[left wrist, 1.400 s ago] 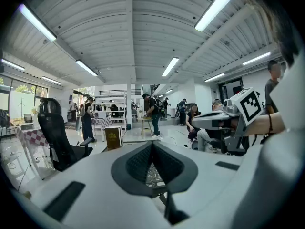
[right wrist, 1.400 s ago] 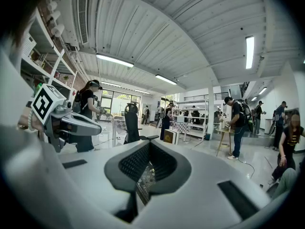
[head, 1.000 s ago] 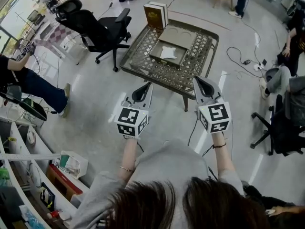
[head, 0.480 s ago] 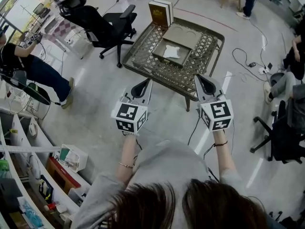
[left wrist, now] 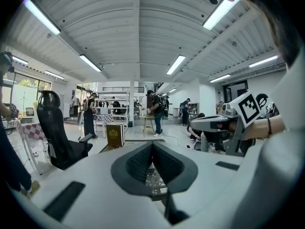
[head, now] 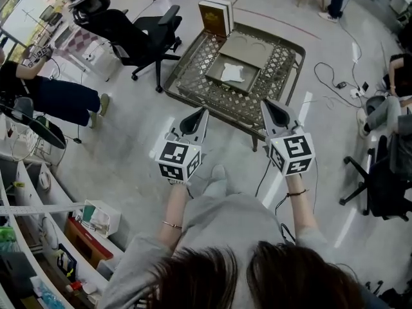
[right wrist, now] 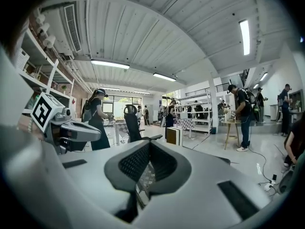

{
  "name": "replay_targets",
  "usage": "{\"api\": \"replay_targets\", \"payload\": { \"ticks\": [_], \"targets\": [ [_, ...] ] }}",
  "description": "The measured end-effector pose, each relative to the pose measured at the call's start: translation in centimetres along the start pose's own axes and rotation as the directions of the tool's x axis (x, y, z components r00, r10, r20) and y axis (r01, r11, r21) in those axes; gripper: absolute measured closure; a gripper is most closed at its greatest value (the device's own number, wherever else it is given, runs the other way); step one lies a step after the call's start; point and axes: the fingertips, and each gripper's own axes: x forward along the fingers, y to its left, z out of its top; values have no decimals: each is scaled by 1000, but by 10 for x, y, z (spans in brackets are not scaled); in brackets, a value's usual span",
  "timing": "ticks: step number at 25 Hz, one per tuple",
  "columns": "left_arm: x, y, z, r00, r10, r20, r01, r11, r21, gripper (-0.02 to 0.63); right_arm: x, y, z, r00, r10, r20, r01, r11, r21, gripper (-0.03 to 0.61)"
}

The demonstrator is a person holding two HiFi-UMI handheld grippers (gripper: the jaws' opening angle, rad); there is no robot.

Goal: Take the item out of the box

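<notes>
A low metal table (head: 193, 85) with a lattice top stands ahead of me. On it lies an open flat box (head: 219, 81) with a white item (head: 233, 73) inside, and its lid (head: 248, 49) rests just behind. A brown book-like box (head: 212, 19) stands upright at the table's far edge, also seen as the brown box (left wrist: 115, 135) in the left gripper view. My left gripper (head: 201, 111) and right gripper (head: 265, 104) hover side by side before the table's near edge, both shut and empty. The jaws meet at left gripper (left wrist: 152, 149) and right gripper (right wrist: 150, 147).
A black office chair (head: 129, 34) stands left of the table. Shelving (head: 38, 237) with clutter runs along my left. Cables (head: 335, 76) trail over the floor at right, near another chair (head: 380, 179). Several people stand or sit around the room.
The view has shifted a little and a shoe now shows below, between the grippers. Both grippers hold the same pose before the table. The seated person at left has moved.
</notes>
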Motion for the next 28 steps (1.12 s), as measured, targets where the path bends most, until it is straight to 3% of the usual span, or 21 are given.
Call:
{"api": "replay_targets", "payload": {
  "ticks": [14,28],
  "targets": [
    [61,63,2,992,-120,-25,120,993,-10,597,74,-17,-4,994,-99,-39,100,994,52,558],
    [105,108,-20,977,-196,-79,193,980,-45,597,131,-26,-27,985,-136,-105,144,987,77,558]
  ]
}}
